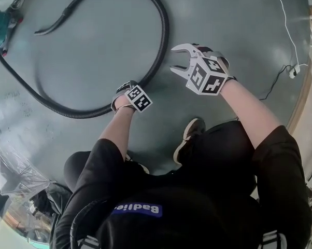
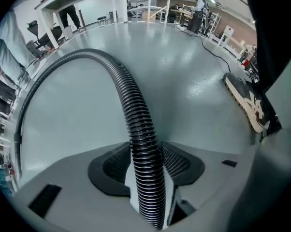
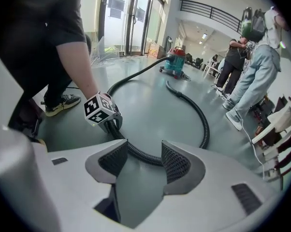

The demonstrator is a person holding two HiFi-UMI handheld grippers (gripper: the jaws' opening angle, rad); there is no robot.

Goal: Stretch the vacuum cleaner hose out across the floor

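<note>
The black ribbed vacuum hose (image 1: 164, 35) lies in a big loop on the grey floor. It runs from the teal vacuum cleaner (image 1: 0, 22) at the far left round to its loose nozzle end (image 1: 50, 29). My left gripper (image 1: 121, 98) points steeply down at the loop's near bend. In the left gripper view the hose (image 2: 136, 120) passes between the jaws of the gripper (image 2: 145, 163), which stand at its sides without clearly squeezing it. My right gripper (image 1: 172, 59) hovers open just right of the loop; nothing is between its jaws (image 3: 141, 161), and the hose (image 3: 136, 151) lies beyond them.
My shoe (image 1: 189, 134) is planted just behind the grippers. A white cable (image 1: 288, 30) and a black cable (image 1: 272, 84) trail over the floor at the right. Clear plastic sheeting (image 1: 16, 165) lies at the lower left. Other people (image 3: 252, 71) stand beyond the loop.
</note>
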